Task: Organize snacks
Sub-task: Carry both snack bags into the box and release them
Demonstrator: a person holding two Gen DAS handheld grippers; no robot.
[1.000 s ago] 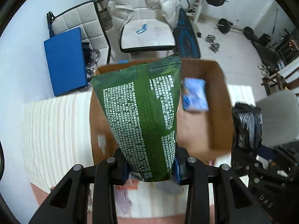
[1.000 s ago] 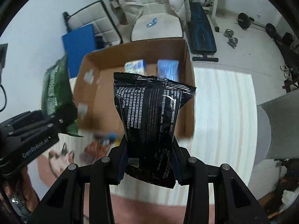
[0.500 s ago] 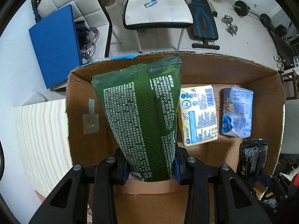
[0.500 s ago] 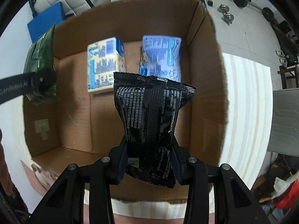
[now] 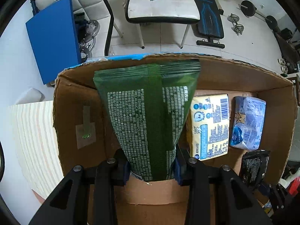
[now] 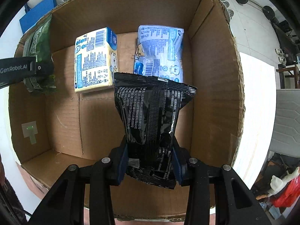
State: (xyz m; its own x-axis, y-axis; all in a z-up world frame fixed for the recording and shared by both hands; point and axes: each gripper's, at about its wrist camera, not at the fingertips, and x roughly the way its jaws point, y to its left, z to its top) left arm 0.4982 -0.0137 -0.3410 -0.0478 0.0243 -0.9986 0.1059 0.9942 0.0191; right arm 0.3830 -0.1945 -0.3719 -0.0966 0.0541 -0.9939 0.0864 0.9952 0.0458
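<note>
My left gripper (image 5: pixel 151 166) is shut on a tall green snack bag (image 5: pixel 148 112), held over the left part of an open cardboard box (image 5: pixel 75 101). My right gripper (image 6: pixel 150 166) is shut on a black snack bag (image 6: pixel 151 116), hanging over the right half of the same box (image 6: pixel 210 86). On the box floor lie a yellow pack (image 6: pixel 93 61) and, to its right, a pale blue pack (image 6: pixel 161 50). The green bag (image 6: pixel 40 56) and left gripper show at the left edge of the right wrist view. The black bag (image 5: pixel 254 166) shows low right in the left wrist view.
The box stands on a striped pale table (image 5: pixel 31 142). Behind it are a white chair (image 5: pixel 161 5), a blue board (image 5: pixel 54 35), a weight bench (image 5: pixel 210 16) and dumbbells (image 5: pixel 236 23) on the floor. A grey chair (image 6: pixel 286 116) stands to the right.
Both grippers have moved forward and down over the box with their bags. The box now fills both views, and the packs on its floor look nearer.
</note>
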